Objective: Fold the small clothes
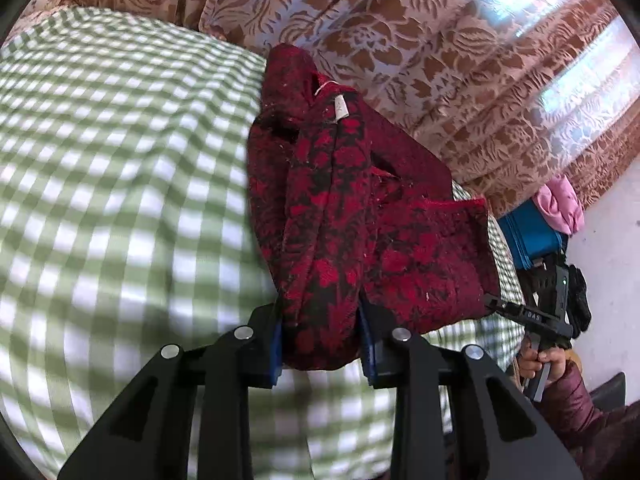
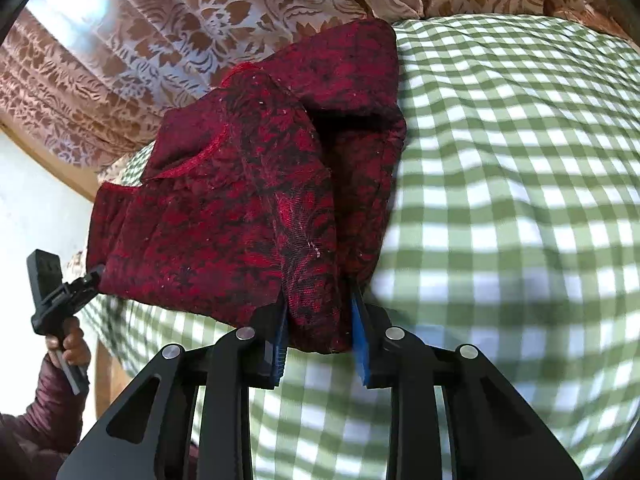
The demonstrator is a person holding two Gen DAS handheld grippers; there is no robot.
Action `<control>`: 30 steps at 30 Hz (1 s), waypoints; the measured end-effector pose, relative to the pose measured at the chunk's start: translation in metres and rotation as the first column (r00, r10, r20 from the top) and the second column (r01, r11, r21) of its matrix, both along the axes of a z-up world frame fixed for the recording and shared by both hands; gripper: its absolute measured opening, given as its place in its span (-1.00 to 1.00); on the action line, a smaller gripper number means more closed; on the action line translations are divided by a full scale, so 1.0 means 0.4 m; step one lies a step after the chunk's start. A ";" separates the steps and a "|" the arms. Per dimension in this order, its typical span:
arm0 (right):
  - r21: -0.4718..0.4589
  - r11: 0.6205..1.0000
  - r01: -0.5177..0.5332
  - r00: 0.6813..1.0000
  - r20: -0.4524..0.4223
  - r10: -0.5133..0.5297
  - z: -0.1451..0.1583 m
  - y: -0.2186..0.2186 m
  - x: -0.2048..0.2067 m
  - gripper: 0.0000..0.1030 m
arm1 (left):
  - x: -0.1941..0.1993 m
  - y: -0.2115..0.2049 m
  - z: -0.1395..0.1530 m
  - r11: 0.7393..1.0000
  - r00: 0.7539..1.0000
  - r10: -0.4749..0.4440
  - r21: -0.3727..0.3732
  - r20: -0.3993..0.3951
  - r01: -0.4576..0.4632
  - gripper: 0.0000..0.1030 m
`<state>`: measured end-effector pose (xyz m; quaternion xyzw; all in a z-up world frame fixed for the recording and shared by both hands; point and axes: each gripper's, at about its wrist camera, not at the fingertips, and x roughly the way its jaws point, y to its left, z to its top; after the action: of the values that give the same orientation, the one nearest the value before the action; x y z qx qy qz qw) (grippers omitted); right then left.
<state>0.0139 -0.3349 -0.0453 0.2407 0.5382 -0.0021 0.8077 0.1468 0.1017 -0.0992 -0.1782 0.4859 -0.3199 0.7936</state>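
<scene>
A small red garment with a black floral pattern (image 1: 360, 208) hangs bunched above the green-and-white checked bed sheet (image 1: 120, 160). A fold of its near edge sits between the blue pads of my left gripper (image 1: 322, 344), which is shut on it. My right gripper (image 1: 494, 305) meets the garment's right corner in this view. In the right wrist view the same garment (image 2: 240, 200) is pinched between the blue pads of the right gripper (image 2: 320, 340), also shut on it. There the left gripper (image 2: 94, 276) touches the garment's lower left corner, with a hand (image 2: 70, 344) on its handle.
The checked sheet (image 2: 520, 200) covers a bed. A brown-and-cream floral curtain (image 1: 400, 40) hangs behind it, lit by a window. A blue bundle (image 1: 528, 236) with a pink cloth (image 1: 560, 204) on it lies at the right. A person's maroon padded sleeve (image 1: 572, 400) is at the lower right.
</scene>
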 end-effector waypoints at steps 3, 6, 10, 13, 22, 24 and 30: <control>0.020 1.000 -0.012 1.000 -0.011 0.012 0.010 0.000 -0.058 -0.50 | -0.101 0.010 0.011 1.000 0.999 -0.026 -0.001 -0.023 0.026 -0.45; 0.029 0.998 -0.048 0.998 -0.040 0.049 0.020 0.007 -0.134 -0.50 | -0.184 0.018 0.013 0.999 0.998 -0.042 0.009 -0.045 0.042 -0.45; 0.034 0.996 -0.085 0.993 -0.081 0.088 0.025 0.012 -0.211 -0.46 | -0.256 0.022 0.019 0.998 0.998 -0.039 0.038 -0.042 0.041 -0.22; -0.017 0.996 -0.089 0.993 -0.075 0.087 0.047 0.014 -0.209 -0.13 | -0.250 0.026 0.048 0.999 1.000 -0.009 0.038 0.000 0.009 0.08; -0.217 0.971 -0.101 0.985 0.117 0.129 0.134 0.077 -0.050 0.33 | -0.141 -0.009 0.116 0.999 0.994 -0.001 0.047 0.114 -0.004 0.19; -0.246 0.963 -0.113 0.984 0.108 0.143 0.120 0.089 -0.014 0.27 | -0.121 -0.031 0.108 0.999 0.994 -0.021 0.044 0.105 0.016 0.17; -0.282 0.946 -0.161 0.980 0.065 0.186 0.109 0.097 -0.001 -0.63 | -0.151 -0.052 0.138 0.997 0.984 -0.059 0.055 0.167 0.050 -0.71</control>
<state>0.0136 -0.2962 -0.0016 0.0773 0.5144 0.0052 0.8541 0.0865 0.0807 -0.0440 -0.1172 0.4299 -0.3429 0.8270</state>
